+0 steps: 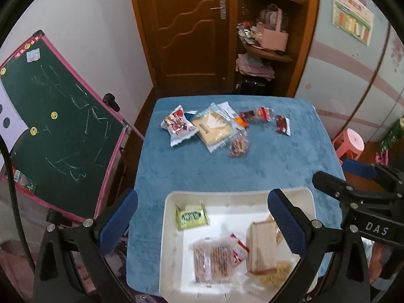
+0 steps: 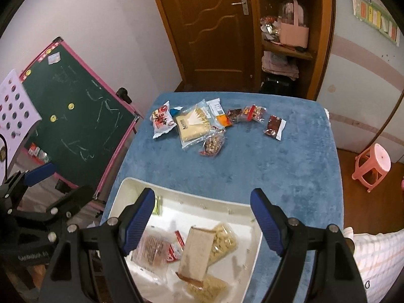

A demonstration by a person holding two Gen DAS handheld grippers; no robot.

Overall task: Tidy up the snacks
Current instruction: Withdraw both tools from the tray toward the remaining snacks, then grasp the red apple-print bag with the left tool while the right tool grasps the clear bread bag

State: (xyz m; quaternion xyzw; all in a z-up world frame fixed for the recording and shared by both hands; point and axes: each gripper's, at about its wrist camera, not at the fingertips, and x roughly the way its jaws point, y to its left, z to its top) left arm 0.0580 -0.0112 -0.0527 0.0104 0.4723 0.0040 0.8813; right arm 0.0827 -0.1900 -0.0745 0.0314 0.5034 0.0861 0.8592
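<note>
Over the white tray (image 1: pixel 174 197) | both grippers' fingers (image 2: pixel 265 217) spread, empty | tray's near edge cut off

Table (image 1: pixel 192 176) under my jaws, top covered in blue plush cloth. At the near edge a white tray (image 1: pixel 169 197) sits directly on the cloth. At the far side, a loose cluster of snack packets lies on the cloth: red-and-white puffed bag (image 1: pixel 178 126) leftmost, flat clear-wrapped beige packet (image 1: pixel 214 130) touching it, small clear bag of nuts (image 1: pixel 238 146) just in front, small red wrappers (image 1: pixel 257 115) behind. One dark red sachet (image 1: pixel 282 124) lies apart, to the right.
</note>
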